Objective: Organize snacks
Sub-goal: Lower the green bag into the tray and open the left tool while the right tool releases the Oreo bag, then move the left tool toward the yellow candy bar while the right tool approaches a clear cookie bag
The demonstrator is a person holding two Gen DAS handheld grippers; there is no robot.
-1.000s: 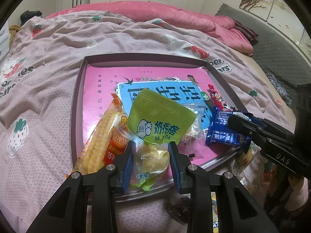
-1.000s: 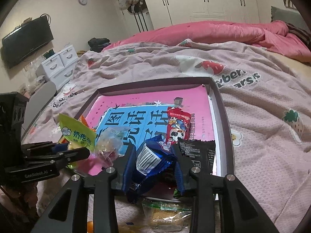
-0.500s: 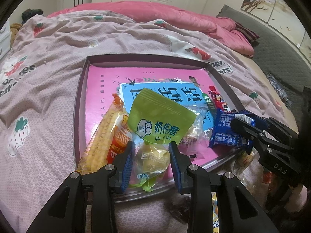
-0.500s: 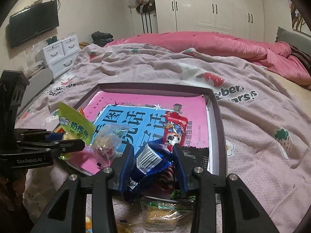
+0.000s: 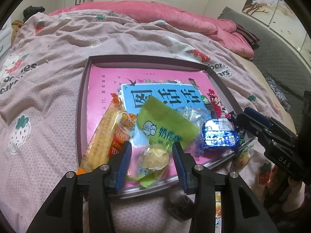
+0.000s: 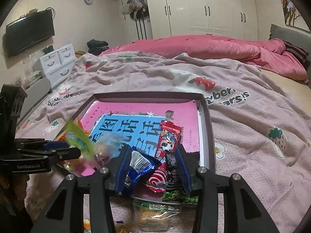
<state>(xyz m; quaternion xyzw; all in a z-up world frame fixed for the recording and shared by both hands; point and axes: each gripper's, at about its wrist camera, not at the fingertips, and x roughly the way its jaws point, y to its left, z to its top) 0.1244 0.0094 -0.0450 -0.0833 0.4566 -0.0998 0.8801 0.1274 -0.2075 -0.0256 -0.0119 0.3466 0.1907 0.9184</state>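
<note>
While my left tongs [image 5: 152, 162] sit parted around the yellow cake pouch [image 5: 155, 158] bottom-centre, my right tongs [image 6: 152, 167], also parted, straddle the blue foil wrapper [image 6: 139, 168].

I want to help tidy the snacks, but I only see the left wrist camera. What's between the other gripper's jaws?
Observer: The right gripper has a red swirl packet there, beside the blue packet.
Operator: Anything else?
Observer: A black-and-green packet lies next to the swirl one.
Operator: What's on the wall?
Observer: A black TV.
</note>
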